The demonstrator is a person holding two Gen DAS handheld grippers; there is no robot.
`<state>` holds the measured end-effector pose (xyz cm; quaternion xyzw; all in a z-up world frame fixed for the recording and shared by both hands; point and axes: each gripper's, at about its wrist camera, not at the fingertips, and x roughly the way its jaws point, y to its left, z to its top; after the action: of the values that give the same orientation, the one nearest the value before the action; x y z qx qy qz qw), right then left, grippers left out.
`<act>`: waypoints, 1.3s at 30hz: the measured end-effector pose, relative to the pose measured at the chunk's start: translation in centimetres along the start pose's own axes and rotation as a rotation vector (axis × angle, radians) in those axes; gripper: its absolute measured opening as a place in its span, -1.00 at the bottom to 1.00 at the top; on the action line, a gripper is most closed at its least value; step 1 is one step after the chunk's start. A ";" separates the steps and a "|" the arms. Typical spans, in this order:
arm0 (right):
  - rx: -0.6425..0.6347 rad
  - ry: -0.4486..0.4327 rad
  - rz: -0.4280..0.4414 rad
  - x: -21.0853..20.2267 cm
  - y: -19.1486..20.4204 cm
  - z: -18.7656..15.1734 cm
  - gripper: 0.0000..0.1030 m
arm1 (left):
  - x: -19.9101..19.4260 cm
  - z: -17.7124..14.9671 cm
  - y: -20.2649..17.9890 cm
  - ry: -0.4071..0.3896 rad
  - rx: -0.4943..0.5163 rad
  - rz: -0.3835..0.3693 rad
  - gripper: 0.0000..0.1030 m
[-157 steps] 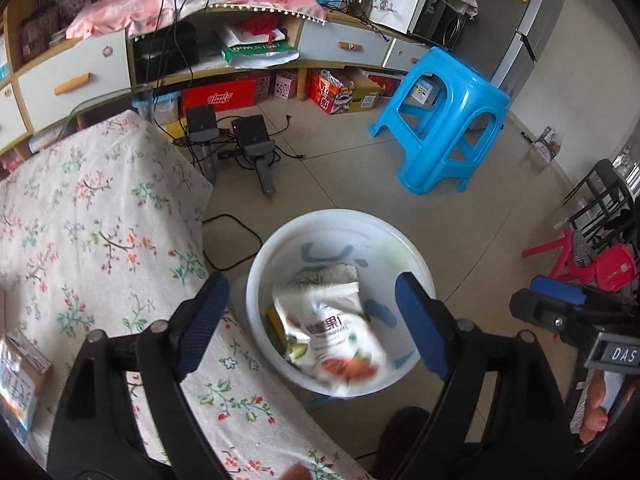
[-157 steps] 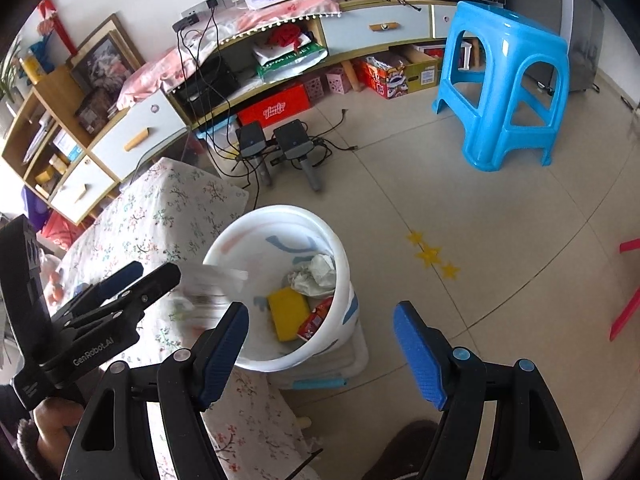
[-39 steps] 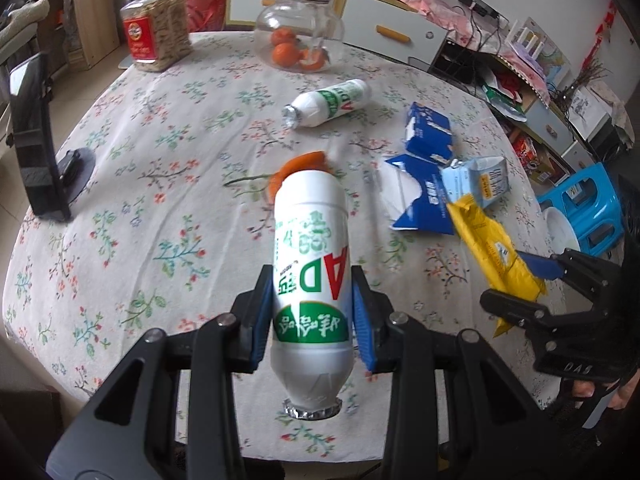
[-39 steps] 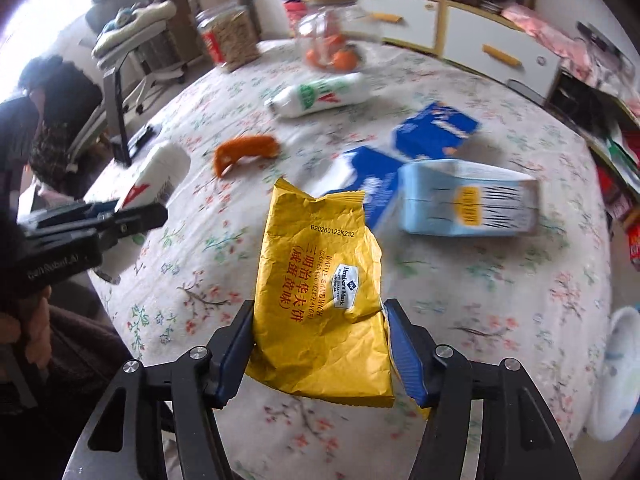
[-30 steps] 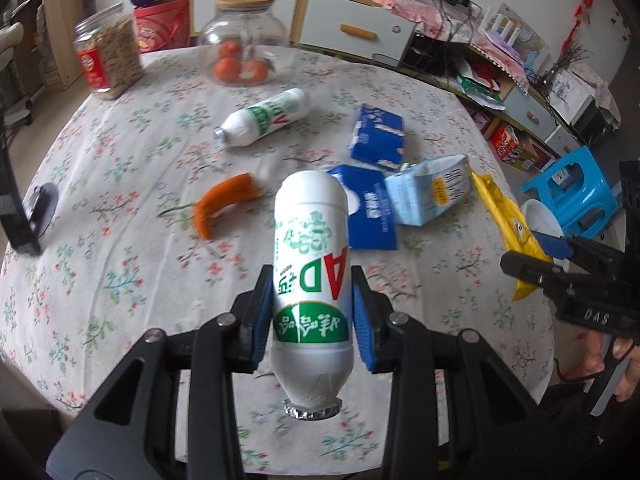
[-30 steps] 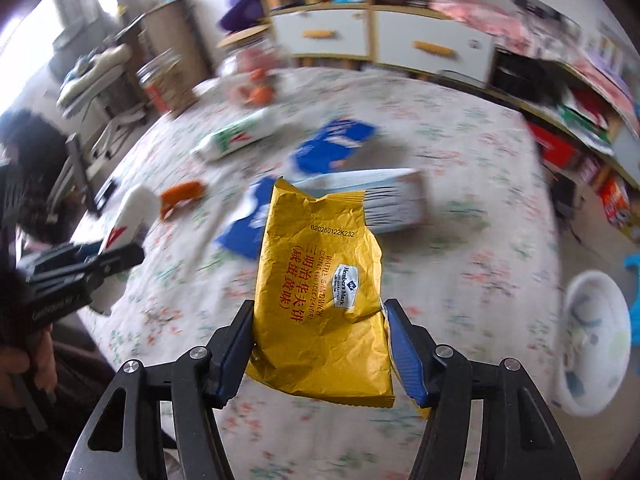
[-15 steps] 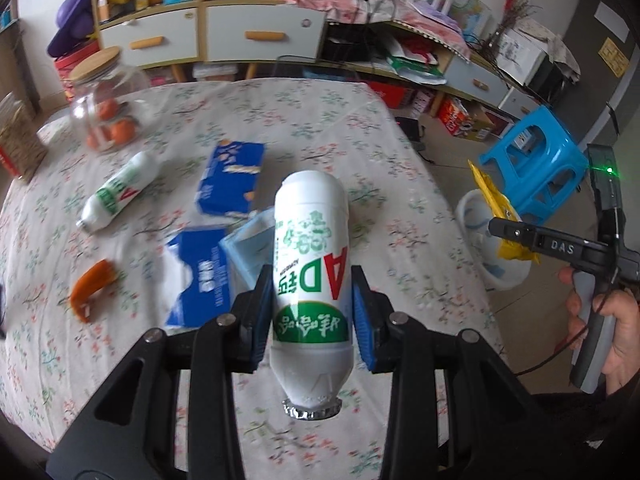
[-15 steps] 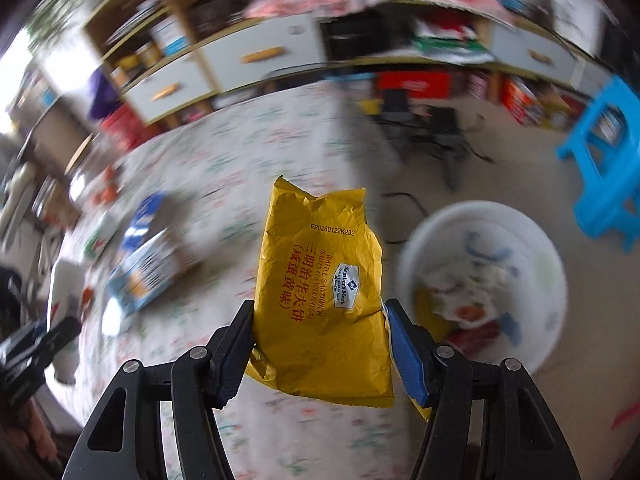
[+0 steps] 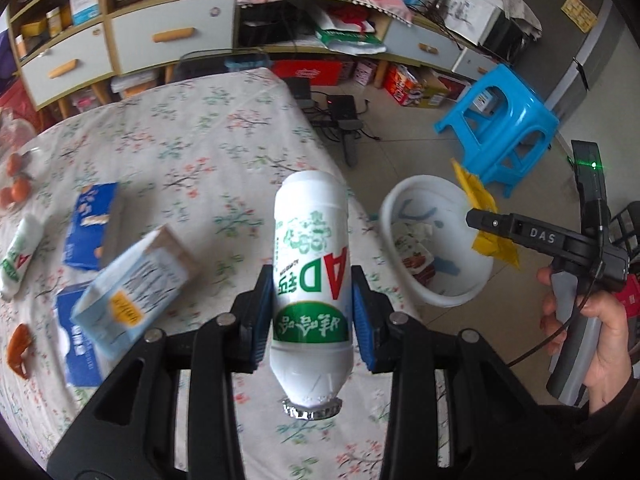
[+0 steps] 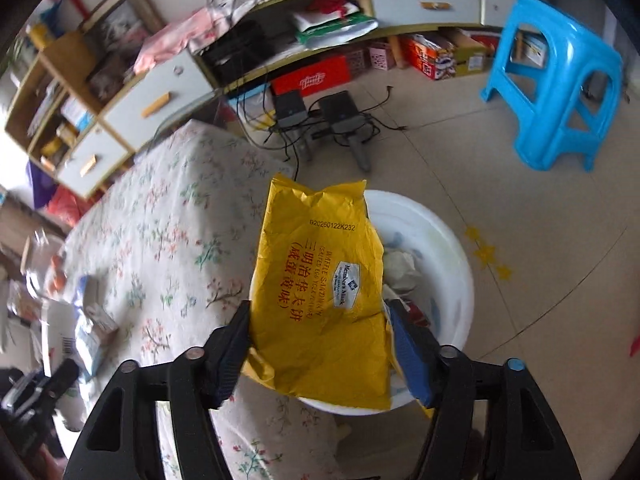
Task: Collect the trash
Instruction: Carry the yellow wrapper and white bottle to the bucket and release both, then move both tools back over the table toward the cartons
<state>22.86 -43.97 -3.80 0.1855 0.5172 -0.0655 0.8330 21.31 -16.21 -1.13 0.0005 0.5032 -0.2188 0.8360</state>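
**A:** What have you got in each hand?

**B:** My left tool [image 9: 312, 292] is pinching a white bottle [image 9: 310, 240] with green and red print, cap end towards me, over the near right part of the counter [image 9: 200, 140]. The jaws of my right tool [image 10: 320, 312] have just been opening. The yellow packet [image 10: 320, 280] sits between them, but the pads no longer look pressed on it. It hangs over the white tub [image 10: 452, 280].

**A:** Where is that tub?

**B:** On the tiled floor [image 10: 520, 220], just beside the counter's right edge. There are wrappers and paper inside it.

**A:** And the counter itself?

**B:** It is covered with a floral cloth. On its left part lie a pale blue carton [image 9: 132, 280], which is blurred, a dark blue box [image 9: 92, 224] beyond it, and another dark blue pack [image 9: 76, 356] partly under the carton. At the far left edge I see a second white bottle [image 9: 16, 256] lying down, and something orange [image 9: 18, 344] that I cannot make out.

**A:** The rest of the room?

**B:** A blue plastic stool [image 9: 504, 120] stands on the floor beyond the tub. A long low cabinet [image 9: 168, 36] with white drawers and wooden handles runs along the far wall, cluttered on top. Two black boxes with cables [image 10: 316, 112] lie on the floor in front of it.
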 end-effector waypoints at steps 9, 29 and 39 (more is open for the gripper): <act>0.103 -0.017 -0.010 -2.6 -5.6 -0.2 0.75 | 3.9 1.6 -5.3 0.035 0.073 -0.030 -0.26; -0.007 -0.057 -0.104 -7.2 -8.7 -2.5 0.75 | 9.0 3.5 -12.4 0.067 0.161 -0.070 0.49; -0.032 -0.069 -0.096 -7.8 -7.6 -2.6 0.75 | 6.5 3.1 -9.3 0.041 0.114 -0.009 0.73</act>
<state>14.85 -50.62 0.23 0.1448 0.4976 -0.1035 0.8490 23.13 -27.64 -3.04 0.0505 0.5068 -0.2510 0.8232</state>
